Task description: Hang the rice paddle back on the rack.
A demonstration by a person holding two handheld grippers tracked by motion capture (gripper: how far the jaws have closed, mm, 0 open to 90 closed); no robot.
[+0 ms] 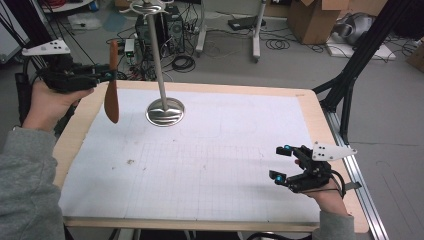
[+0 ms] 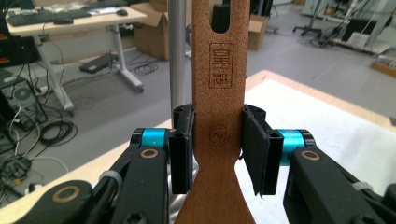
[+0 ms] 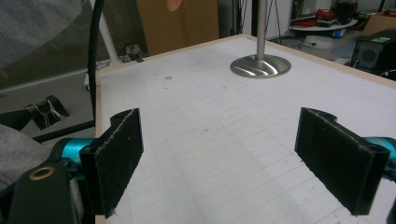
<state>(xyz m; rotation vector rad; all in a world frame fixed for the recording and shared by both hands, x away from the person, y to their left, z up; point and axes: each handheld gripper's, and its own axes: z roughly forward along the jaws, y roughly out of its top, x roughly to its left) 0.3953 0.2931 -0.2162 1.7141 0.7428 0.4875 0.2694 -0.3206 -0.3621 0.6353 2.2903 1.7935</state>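
Observation:
A brown wooden spatula [image 1: 111, 95] hangs upright above the table's far left edge, blade down. My left gripper [image 1: 111, 75] is shut on its handle. In the left gripper view both pads press the sides of the spatula [image 2: 218, 116] below a stamped mark, and a slot shows at its top end. Just to the right of it stands a metal stand [image 1: 159, 65] with a round base [image 1: 165, 111] and hooks at the top; its pole [image 2: 177, 51] rises right behind the spatula. My right gripper [image 1: 280, 162] rests open at the front right, its jaws [image 3: 233, 154] wide apart with nothing between them.
A white gridded mat [image 1: 200, 165] covers the wooden table [image 1: 310, 107]. Beyond the far edge the floor holds cables, a computer case [image 1: 172, 25] and cardboard boxes [image 1: 320, 17]. A black frame leg [image 1: 350, 75] stands at the table's right side.

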